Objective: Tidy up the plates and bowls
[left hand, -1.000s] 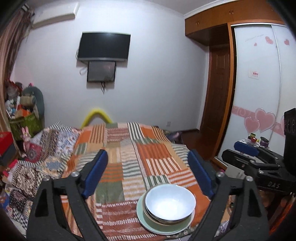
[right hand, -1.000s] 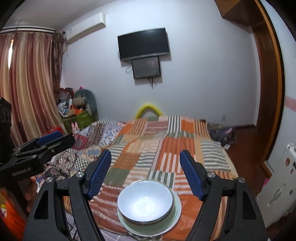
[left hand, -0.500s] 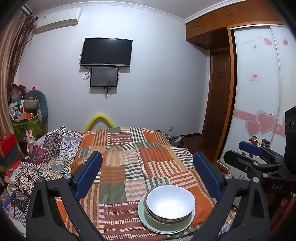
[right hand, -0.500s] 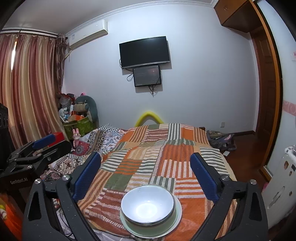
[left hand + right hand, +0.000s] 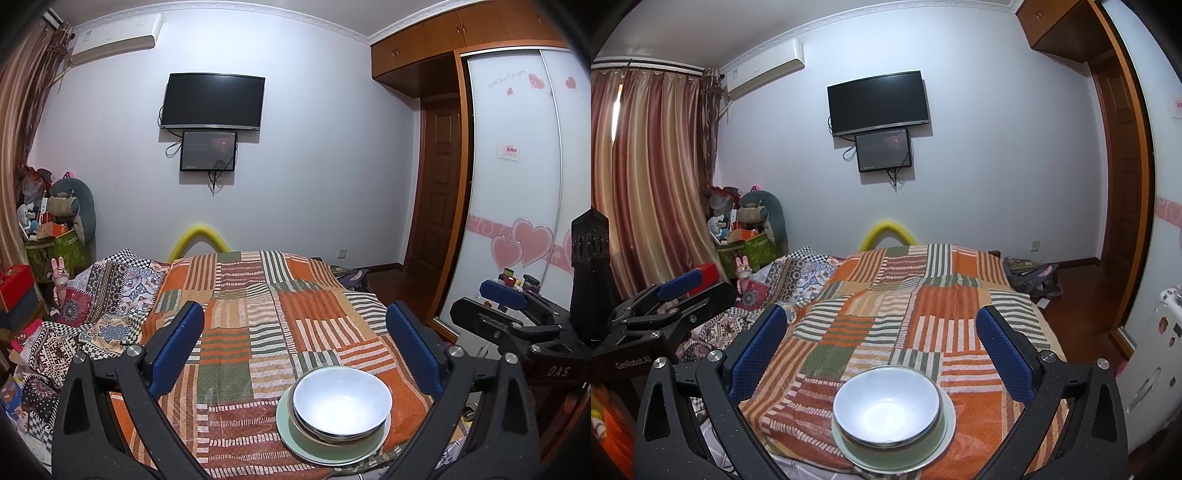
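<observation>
A white bowl (image 5: pixel 341 404) sits stacked in other dishes on a pale green plate (image 5: pixel 295 441) at the near edge of the bed's striped patchwork cover (image 5: pixel 258 325). The same bowl (image 5: pixel 886 404) and plate (image 5: pixel 945 435) show in the right wrist view. My left gripper (image 5: pixel 295 343) is open and empty, held above and behind the stack. My right gripper (image 5: pixel 881 341) is open and empty, also back from the stack. The right gripper shows at the right of the left wrist view (image 5: pixel 517 325), and the left gripper at the left of the right wrist view (image 5: pixel 665 306).
A patterned quilt (image 5: pixel 92 306) lies bunched on the bed's left side. Boxes and soft toys (image 5: pixel 55 236) crowd the left corner. A TV (image 5: pixel 214 101) hangs on the far wall. A wardrobe with sliding doors (image 5: pixel 517 184) and a wooden door (image 5: pixel 439 184) stand at the right.
Both grippers have pulled back and tilted up, so more wall and ceiling show. Both sets of jaws have opened wider. The stack of dishes has not moved.
</observation>
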Demonstrator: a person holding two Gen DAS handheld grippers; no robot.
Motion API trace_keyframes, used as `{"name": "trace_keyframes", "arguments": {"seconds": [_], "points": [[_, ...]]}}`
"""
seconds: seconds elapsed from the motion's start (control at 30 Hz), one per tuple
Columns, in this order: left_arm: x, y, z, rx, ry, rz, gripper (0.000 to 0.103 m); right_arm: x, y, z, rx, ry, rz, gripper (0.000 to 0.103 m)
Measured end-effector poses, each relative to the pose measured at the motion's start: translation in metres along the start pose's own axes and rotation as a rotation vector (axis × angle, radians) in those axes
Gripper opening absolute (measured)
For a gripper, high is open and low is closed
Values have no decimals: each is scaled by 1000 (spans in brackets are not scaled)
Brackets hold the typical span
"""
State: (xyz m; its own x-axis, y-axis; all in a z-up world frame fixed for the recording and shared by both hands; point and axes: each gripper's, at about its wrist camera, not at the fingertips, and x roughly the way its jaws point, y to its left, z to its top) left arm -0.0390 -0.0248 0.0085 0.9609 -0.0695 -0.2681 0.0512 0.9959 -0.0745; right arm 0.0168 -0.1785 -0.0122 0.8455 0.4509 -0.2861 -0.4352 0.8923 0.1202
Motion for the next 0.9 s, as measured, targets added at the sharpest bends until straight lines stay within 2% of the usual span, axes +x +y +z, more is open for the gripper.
{"name": "trace_keyframes", "arguments": {"seconds": [0.9], "points": [[1,4,-4,-8,6,0,101,0,2,1,8,5,6,103]]}}
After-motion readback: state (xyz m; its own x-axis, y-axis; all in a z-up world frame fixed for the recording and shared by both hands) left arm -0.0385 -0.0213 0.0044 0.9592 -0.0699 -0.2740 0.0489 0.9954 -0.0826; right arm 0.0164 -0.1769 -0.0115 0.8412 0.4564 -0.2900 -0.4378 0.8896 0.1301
